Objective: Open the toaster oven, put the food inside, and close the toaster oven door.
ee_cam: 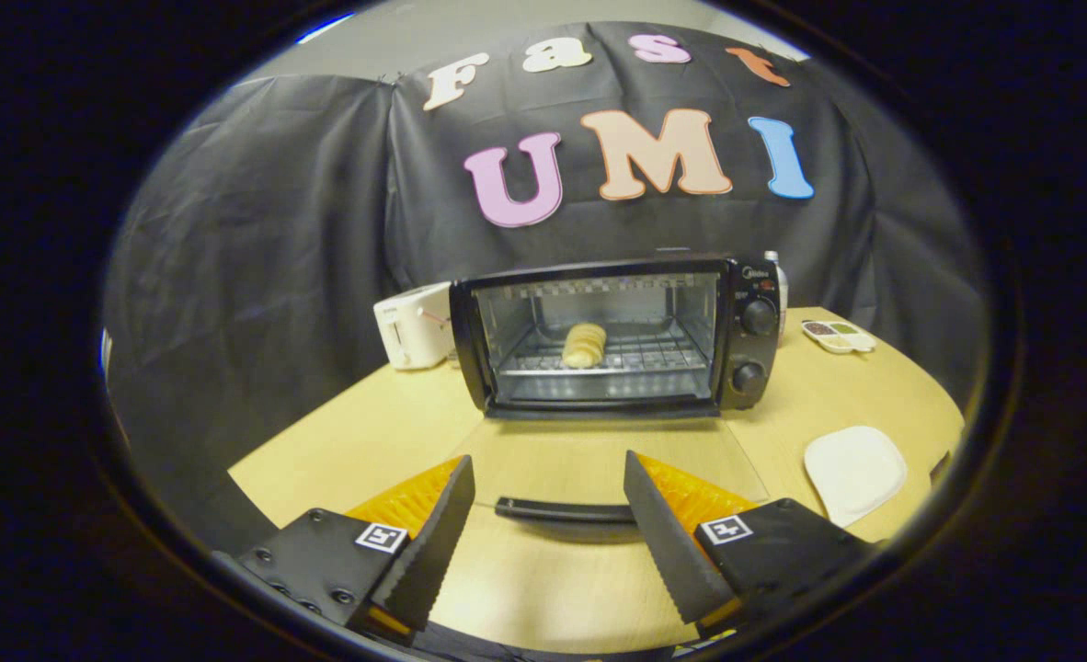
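Though jaws agape, door [599, 464] perhaps flat

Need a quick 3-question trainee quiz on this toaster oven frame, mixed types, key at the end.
1. True or false: the toaster oven door is folded down open.
2. Where is the food? A) on the white plate B) on the oven's rack C) between the tongs
3. Fill in: the door's black handle lies ___ the open tongs' fingers.

Key: 1 true; 2 B; 3 between
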